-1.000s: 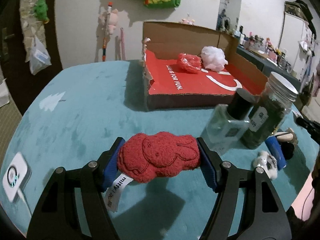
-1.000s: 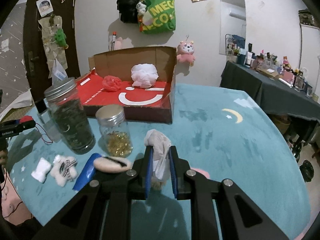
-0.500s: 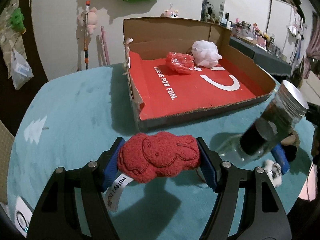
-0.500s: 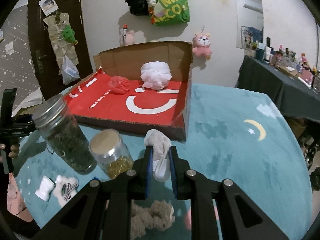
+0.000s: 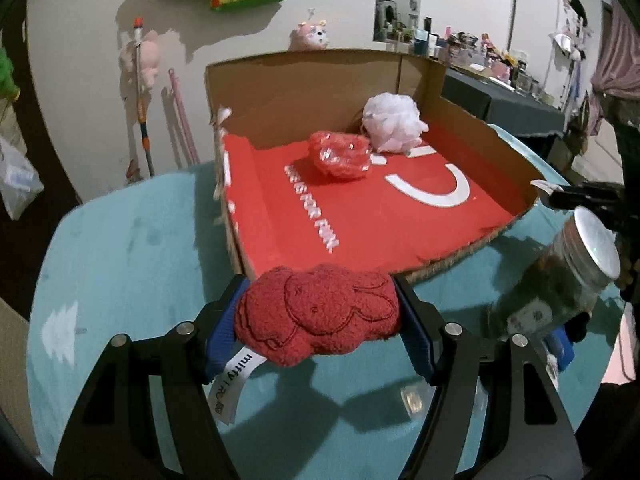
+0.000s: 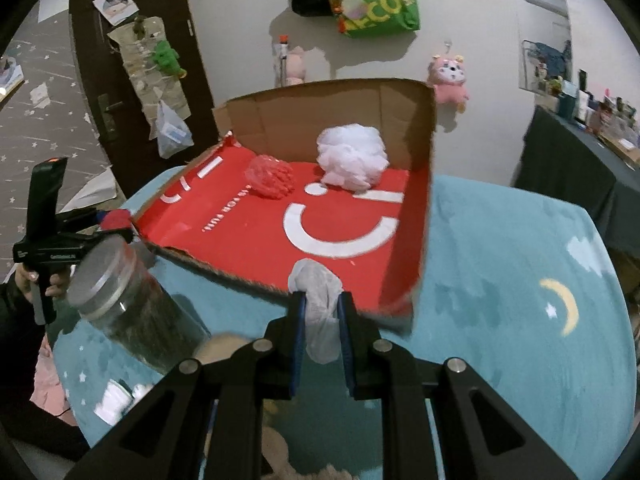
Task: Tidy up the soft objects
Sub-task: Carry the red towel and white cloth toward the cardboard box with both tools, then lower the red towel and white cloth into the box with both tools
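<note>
A: What has changed since a second ago?

B: Both grippers have come closer to the cardboard box (image 5: 304, 80), so it fills far more of each view. The tall glass jar (image 5: 576, 276) has slid from just ahead of the left gripper (image 5: 320, 314) to its far right, and the small jar of yellow beads that stood left of the right gripper (image 6: 320, 312) is gone from view.

A: Start with the biggest thing, then.

B: The teal tablecloth (image 5: 128, 248), soft and matte, printed with a moon and stars, lies under both tools. Straight ahead of each sits the box: a shallow tray of raw brown corrugated card with a torn near edge and a smooth red floor with white lettering.

A: And inside it?

B: At the far end from both grippers, a white mesh pouf (image 6: 352, 158), frilly and round, just beside a smaller red crinkled ball (image 6: 270, 176), glossy like plastic film.

A: The jar?

B: Clear glass, cylindrical, ribbed metal lid, dark contents. It is blurred, left of the right gripper.

A: What do the tools carry?

B: The left gripper's blue pads are clamped on a red plush toy (image 5: 316, 312), nubbly terry cloth stitched with a rabbit outline, a white label hanging below. It hovers at the box's near edge. The right gripper's jaws are nearly together, pinching a thin white crumpled cloth (image 6: 318, 292), limp and wrinkled, held over the box's near rim.
</note>
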